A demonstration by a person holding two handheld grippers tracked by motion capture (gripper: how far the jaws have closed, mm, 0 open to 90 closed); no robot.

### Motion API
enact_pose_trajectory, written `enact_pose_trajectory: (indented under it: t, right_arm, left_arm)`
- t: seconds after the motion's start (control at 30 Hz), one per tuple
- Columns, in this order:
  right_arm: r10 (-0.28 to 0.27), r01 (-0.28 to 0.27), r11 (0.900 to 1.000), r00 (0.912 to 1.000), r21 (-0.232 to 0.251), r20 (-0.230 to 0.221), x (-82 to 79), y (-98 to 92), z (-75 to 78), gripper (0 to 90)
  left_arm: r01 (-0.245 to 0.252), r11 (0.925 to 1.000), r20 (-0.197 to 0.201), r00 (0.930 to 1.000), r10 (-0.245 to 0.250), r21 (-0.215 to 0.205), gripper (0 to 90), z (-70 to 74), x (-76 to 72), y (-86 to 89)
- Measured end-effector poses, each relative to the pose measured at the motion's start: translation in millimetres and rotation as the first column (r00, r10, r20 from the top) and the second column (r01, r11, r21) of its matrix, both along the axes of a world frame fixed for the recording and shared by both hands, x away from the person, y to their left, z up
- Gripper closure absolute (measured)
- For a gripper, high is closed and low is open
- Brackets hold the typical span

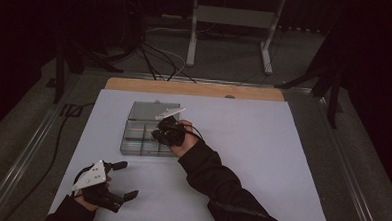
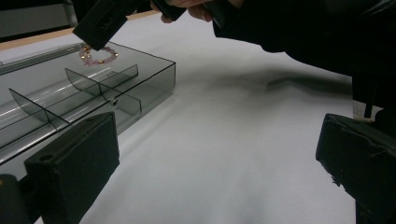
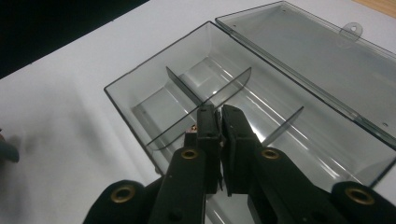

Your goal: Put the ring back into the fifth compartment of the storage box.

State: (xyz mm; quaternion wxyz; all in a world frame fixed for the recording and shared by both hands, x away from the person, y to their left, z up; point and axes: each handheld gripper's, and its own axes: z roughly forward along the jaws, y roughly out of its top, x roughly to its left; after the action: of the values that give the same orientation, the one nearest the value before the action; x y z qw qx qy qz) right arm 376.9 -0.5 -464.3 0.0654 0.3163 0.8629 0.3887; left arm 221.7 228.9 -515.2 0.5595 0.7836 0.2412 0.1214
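Observation:
A clear grey compartment box [image 1: 126, 146] lies open on the white table top, its lid [image 1: 145, 110] folded back. My right gripper [image 1: 159, 135] hangs over the box's near-right compartment, jaws pressed together. In the left gripper view a pink and gold bead bracelet [image 2: 98, 56] dangles just under the right gripper [image 2: 95, 39], above the box [image 2: 154, 84]. The right gripper view looks down past the right gripper [image 3: 219, 112] onto the dividers [image 3: 184, 86]; the bracelet is mostly hidden there. My left gripper [image 1: 129, 178] rests open near the front left edge, nothing between its fingers [image 2: 70, 163].
The box lid [image 3: 317, 51] lies flat beyond the box. White table top [image 1: 262, 143] stretches to the right of the box. A wooden strip [image 1: 195, 88] edges the table's far side. Cables and a metal stand [image 1: 228, 22] are on the floor behind.

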Motion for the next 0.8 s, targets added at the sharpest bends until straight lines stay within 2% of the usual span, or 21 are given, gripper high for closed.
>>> enact_pose_trajectory:
  t: [0.6, 0.8]
  right_arm:
    - [0.023, -0.023, 1.0, 0.9997, 0.0, -0.012, 9.0, 20.5, -6.6, 86.0]
    - [0.041, -0.041, 0.999, 0.9991, 0.004, -0.014, 10.5, 18.5, -8.9, 84.0]
  left_arm:
    - [0.001, 1.0, 0.001, 1.0, -0.001, -0.003, 0.6, 0.2, -0.2, 0.4]
    - [0.0, 1.0, 0.001, 1.0, 0.0, -0.006, 0.7, 0.0, -0.1, 0.7]
